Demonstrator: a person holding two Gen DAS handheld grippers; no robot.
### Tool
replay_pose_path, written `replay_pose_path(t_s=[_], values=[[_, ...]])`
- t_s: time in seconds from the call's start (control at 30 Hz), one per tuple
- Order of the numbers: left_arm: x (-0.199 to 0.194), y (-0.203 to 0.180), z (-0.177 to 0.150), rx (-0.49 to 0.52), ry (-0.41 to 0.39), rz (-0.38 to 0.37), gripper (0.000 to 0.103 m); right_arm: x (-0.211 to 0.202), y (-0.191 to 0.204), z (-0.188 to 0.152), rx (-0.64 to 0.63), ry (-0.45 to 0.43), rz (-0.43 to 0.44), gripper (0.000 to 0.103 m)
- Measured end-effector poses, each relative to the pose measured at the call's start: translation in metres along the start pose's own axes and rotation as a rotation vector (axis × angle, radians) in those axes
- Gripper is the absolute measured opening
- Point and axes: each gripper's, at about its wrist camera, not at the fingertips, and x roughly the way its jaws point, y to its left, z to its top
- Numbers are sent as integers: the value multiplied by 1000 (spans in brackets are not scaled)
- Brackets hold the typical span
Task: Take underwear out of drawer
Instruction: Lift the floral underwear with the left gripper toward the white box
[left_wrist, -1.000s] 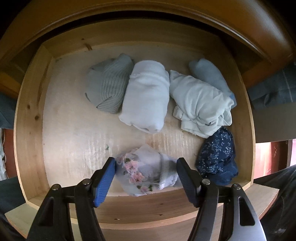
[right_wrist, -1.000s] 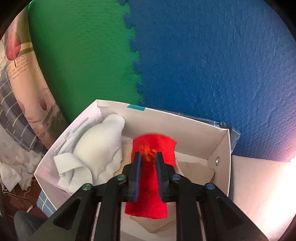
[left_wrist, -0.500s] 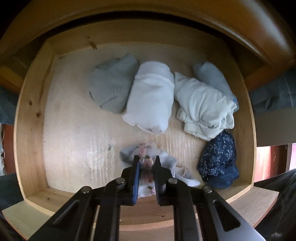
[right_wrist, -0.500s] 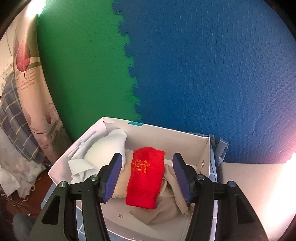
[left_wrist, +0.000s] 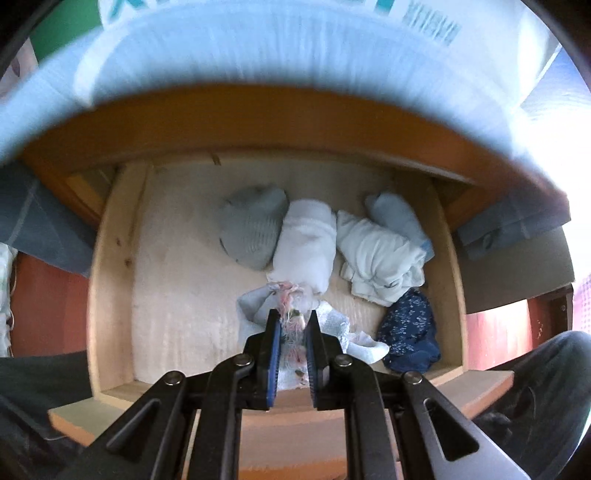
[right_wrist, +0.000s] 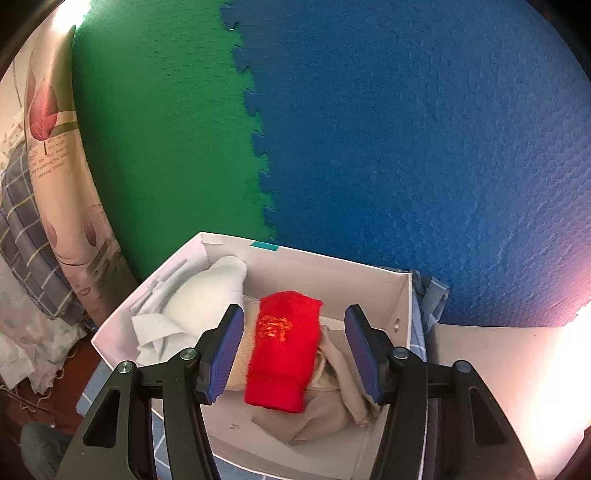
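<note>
- Wooden drawer (left_wrist: 110, 280) pulled open, seen from above in the left wrist view, with a blurry white-and-blue thing smeared across the far top of that view (can't tell what it is).
- Along the far side of the drawer sits a row of rolled clothes: a grey ribbed roll (left_wrist: 253, 230), a white roll (left_wrist: 306, 243), a pale bundle (left_wrist: 380, 258) with a light blue roll (left_wrist: 397, 214) just behind it, and a dark navy flowered piece (left_wrist: 408, 332) in the near right corner.
- The left claw (left_wrist: 291, 332) is pressed together on the floral underwear (left_wrist: 266, 299), a pale piece with pink flowers, near the front middle of the drawer. Fabric is bunched up between the blue pads and some of it trails down to the right, close to the navy piece.
- So I'd call this the lift-out step: the grab is made and the piece looks part way off the drawer floor, but it's not yet clear of the front edge.
- Over on the right wrist view, the right claw (right_wrist: 295, 343) is spread wide with nothing in it, hovering over a white box (right_wrist: 402, 314) in front of a green and blue foam mat wall (right_wrist: 406, 147).
- A red folded piece (right_wrist: 284, 347) lies in the box on beige cloth (right_wrist: 332, 406), next to a white bundle (right_wrist: 199, 299) on the left.
- Next move, my guess: keep the pinch firm and bring the floral one up and over the near edge so the loose tail doesn't drag the navy piece or catch on the wood, then carry it toward the box.
</note>
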Motion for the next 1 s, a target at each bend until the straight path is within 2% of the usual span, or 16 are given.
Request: replay_pose_path(t_s=[0.23,0.57,0.83,1.0], values=[[-54,4,-5,45,-96,15,12,1,-15,-11,40,6,-6,54],[-148,25,-4,107,-289,90,12,5,-27,-22,69,22,0,54],[-228,40,36,111,-496,165,12,-11,-33,-49,103,24,-14,54],[-267,42,69,123,-600,192,12,-22,-41,-72,152,30,-33,59]])
